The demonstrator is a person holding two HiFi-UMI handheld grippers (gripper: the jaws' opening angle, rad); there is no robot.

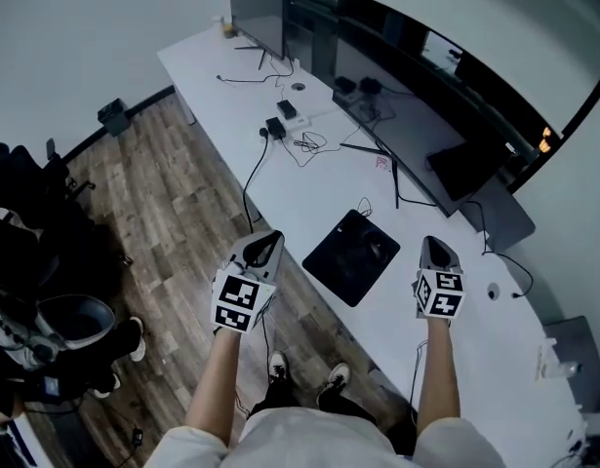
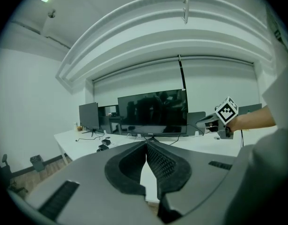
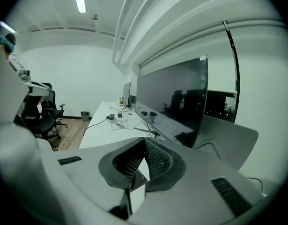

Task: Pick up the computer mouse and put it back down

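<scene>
The fingers (image 2: 162, 165) of the left gripper (image 2: 146, 144) meet at their tips with nothing between them, and the fingers (image 3: 158, 162) of the right gripper (image 3: 144, 140) are likewise pressed together and empty. In the head view both grippers hang above the near edge of the table (image 1: 309, 183), one on each side of the pad (image 1: 329, 266) at centre frame. The mouse (image 1: 366, 247) appears only as a faint dark lump on the pad's upper right part, black on black, so its outline is hard to make out. No grip is on it now. To pick it up well, one gripper, probably the right as the nearer, would need its fingers parted, lowered to straddle the mouse's sides, then closed gently. The lift should be low because the cord (image 1: 364, 206) leaves the pad's top edge, and the mouse should go back flat on the pad. Counted: two grippers, one pad, one mouse, one table, and at least two monitors, a small one (image 1: 256, 13) at upper left and a wide one (image 1: 397, 76) along the table's far side.
</scene>
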